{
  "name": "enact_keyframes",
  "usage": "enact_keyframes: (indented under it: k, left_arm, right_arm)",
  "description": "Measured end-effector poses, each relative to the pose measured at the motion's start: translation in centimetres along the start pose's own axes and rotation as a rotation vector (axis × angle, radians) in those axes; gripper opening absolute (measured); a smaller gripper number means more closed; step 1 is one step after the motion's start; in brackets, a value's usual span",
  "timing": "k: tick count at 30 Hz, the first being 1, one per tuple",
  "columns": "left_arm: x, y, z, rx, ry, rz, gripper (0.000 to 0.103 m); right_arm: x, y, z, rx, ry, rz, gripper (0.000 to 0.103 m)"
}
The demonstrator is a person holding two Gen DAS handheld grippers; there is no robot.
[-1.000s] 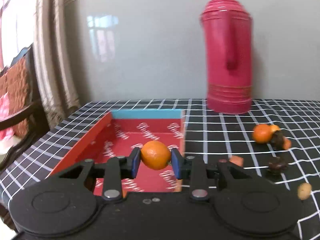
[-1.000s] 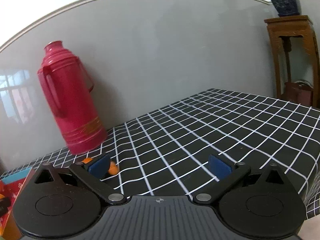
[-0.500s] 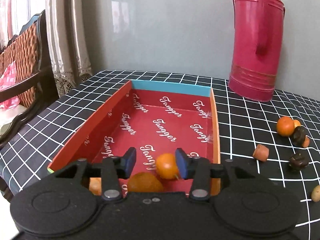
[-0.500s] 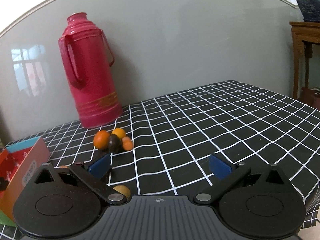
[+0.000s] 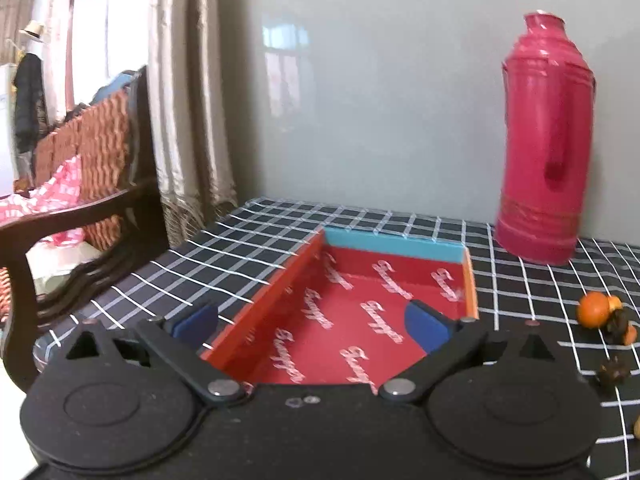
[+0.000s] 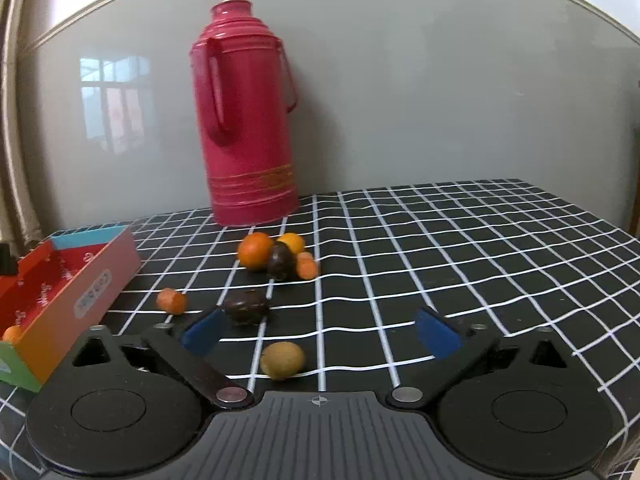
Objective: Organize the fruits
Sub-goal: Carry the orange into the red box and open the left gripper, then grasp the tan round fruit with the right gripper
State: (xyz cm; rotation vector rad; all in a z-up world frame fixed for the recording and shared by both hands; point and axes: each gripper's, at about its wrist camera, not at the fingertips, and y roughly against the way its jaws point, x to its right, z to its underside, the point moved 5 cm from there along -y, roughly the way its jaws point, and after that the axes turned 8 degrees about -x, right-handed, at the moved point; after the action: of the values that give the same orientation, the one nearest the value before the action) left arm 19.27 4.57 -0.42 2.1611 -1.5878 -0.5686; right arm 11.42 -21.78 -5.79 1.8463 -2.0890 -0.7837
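left tongs [image 5: 312, 322]: jaws opening, wide, nothing between | right tongs [image 6: 318, 330]: jaws closing, nothing gripped

I'm getting bright daylight from a window [image 5: 60, 40] far left of my fingers, blown out white. Its reflection glares on the grey wall [image 6: 400, 100] ahead. The red flask [image 5: 544, 140] smears with motion blur; edges bow fisheye-style. Soft shadows sit under the fruit [image 6: 256, 256] beyond the fingertips.

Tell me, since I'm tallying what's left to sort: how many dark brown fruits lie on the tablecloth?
2. One dark fruit sits in the cluster before the red thermos, touching the orange. The other lies alone nearer the right gripper. More may be hidden.
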Motion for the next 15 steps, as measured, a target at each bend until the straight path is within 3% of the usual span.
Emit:
enact_keyframes:
  k: [1, 4, 11, 13, 15]
  left_arm:
    - [-0.3, 0.0, -0.1, 0.003, 0.006, -0.005, 0.094]
    - [-1.2, -0.1, -0.4, -0.006, 0.023, -0.007, 0.094]
    - [-3.1, -0.5, -0.7, -0.018, 0.068, -0.021, 0.094]
    - [-3.6, -0.5, -0.8, -0.019, 0.078, -0.030, 0.094]
    - [-4.1, -0.5, -0.8, -0.021, 0.087, -0.037, 0.095]
  right_arm:
    - [-0.2, -0.3, 0.1, -0.019, 0.006, -0.017, 0.064]
    - [-0.5, -1.3, 0.6, -0.073, -0.001, -0.032, 0.063]
    - [-1.4, -2.4, 1.0, -0.109, 0.019, -0.044, 0.060]
    - [-1.7, -2.9, 1.1, -0.127, 0.030, -0.048, 0.035]
    - [-1.9, -3.4, 1.3, -0.145, 0.038, -0.046, 0.028]
